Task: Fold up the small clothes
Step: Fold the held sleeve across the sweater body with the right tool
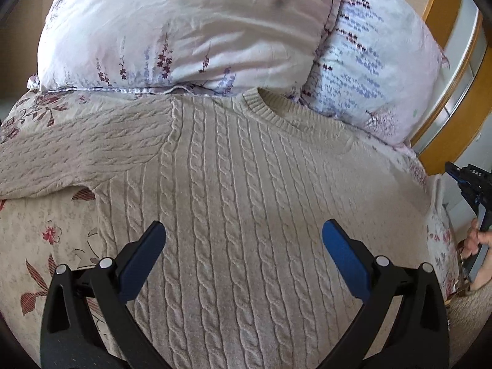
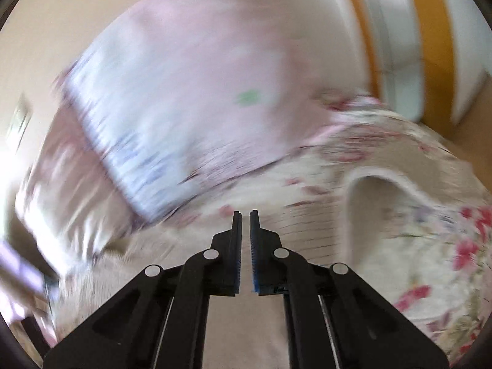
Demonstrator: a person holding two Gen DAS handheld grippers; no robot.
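The beige cable-knit sweater [image 1: 233,184] lies flat and face-up on the floral-print bed [image 1: 46,236], directly under and ahead of the left gripper [image 1: 244,255], whose blue-padded jaws stand wide apart above the chest panel, grasping nothing. The sweater's long axis runs 6 to 12 o'clock in the left wrist view: the ribbed neckline [image 1: 276,107] points to 12, touching the two pale flowered pillows [image 1: 184,30], and the hem runs out of view at 6. One sleeve [image 1: 61,153] stretches out toward 9 o'clock; the other sleeve is not visible.

The right gripper [image 2: 245,215] sits off the garment's 3 o'clock edge, seen small at the far right of the left view. Its own view is heavily blurred; the jaws are nearly together with only a thin gap, and nothing seems to be between them.

The left gripper is nearer the body and the spread sleeve, so a first fold probably starts there, bringing that sleeve in from 9 toward the centre line.
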